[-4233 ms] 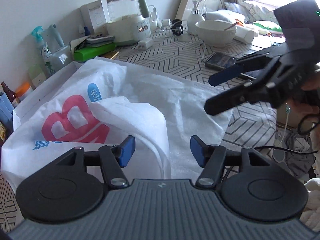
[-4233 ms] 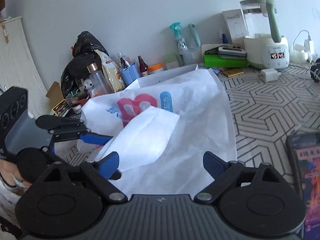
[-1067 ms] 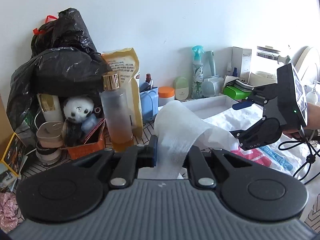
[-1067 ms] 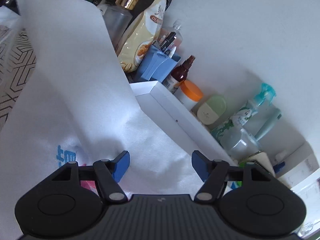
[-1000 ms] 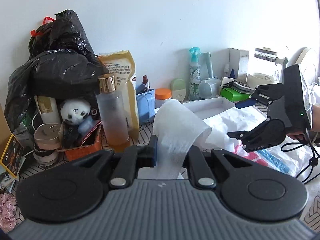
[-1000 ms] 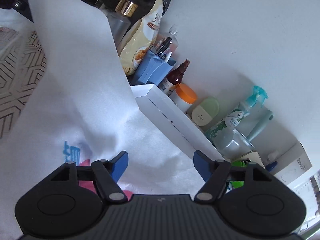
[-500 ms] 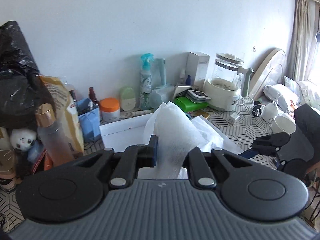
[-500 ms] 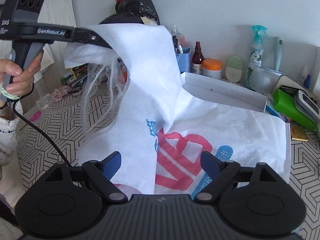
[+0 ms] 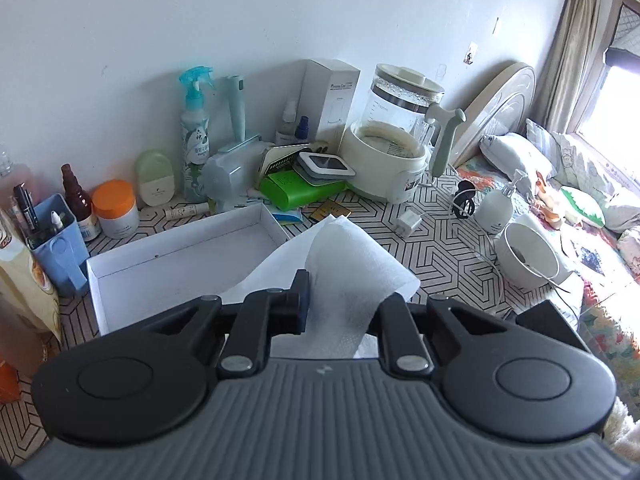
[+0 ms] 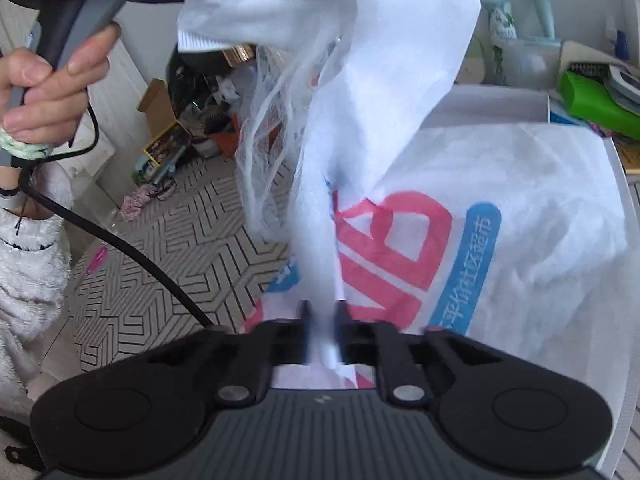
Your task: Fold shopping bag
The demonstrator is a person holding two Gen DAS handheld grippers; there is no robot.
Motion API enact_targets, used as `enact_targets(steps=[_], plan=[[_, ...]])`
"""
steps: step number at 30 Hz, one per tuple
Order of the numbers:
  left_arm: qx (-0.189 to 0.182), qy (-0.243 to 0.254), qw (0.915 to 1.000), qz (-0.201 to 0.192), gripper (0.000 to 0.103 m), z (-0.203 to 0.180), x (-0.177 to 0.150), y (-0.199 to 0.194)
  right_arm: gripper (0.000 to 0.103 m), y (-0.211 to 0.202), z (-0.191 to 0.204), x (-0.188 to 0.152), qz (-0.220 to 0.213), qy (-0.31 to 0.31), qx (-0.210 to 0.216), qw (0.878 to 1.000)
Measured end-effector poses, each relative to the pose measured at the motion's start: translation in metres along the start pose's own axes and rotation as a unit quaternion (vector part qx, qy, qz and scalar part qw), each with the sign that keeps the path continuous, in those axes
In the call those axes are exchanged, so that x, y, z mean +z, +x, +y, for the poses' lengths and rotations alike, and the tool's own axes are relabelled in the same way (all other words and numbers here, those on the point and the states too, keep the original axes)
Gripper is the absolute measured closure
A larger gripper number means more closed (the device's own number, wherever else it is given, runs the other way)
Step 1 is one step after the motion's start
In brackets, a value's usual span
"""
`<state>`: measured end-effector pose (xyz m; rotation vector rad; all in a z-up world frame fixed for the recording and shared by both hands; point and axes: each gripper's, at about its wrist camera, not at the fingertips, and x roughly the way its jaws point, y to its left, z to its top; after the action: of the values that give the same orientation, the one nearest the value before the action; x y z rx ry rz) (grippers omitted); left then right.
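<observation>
Both tongs on the shopping bag [image 10: 500, 216], one edge raised.
Left tongs [image 9: 340, 300] easing apart, fabric between them, lifted at upper left; we read the bag as light, floppy non-woven cloth, so we take edges or corners. Right tongs [image 10: 322, 332] clamp a fold low down; the rest lies on the tabletop [image 10: 168, 248].

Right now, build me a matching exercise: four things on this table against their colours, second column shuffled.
Things:
1. jar lid
2. spray bottle
3. flat case under the gadgets
4. pen holder

Colours:
A. bright green
B. blue
C. orange
D. teal trigger, pale body

Pairs: 1-C, 2-D, 3-A, 4-B
</observation>
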<state>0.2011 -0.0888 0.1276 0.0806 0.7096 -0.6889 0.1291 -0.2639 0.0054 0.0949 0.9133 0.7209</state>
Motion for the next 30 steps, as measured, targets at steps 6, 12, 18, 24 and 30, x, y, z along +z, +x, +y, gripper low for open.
enact_targets(steps=[6,12,18,24,30], plan=[[0.036,0.056,0.9976,0.022,0.052,-0.014,-0.004,0.017,0.097,-0.016,-0.032,-0.024,-0.031,0.086,-0.030,0.995],[0.075,0.095,0.9927,0.001,0.033,-0.019,-0.012,0.009,0.084,-0.012,-0.055,-0.039,-0.033,0.132,-0.080,0.987],[0.082,0.115,0.9890,-0.044,0.023,-0.019,-0.015,-0.005,0.082,-0.015,-0.071,-0.043,-0.042,0.193,-0.013,0.980],[0.071,0.152,0.9850,-0.039,0.023,-0.039,-0.002,0.037,0.040,-0.034,-0.062,-0.055,-0.050,0.181,-0.058,0.980],[0.037,0.125,0.9901,0.051,0.011,-0.051,0.004,0.088,0.038,-0.052,-0.048,-0.066,-0.029,0.152,-0.038,0.987]])
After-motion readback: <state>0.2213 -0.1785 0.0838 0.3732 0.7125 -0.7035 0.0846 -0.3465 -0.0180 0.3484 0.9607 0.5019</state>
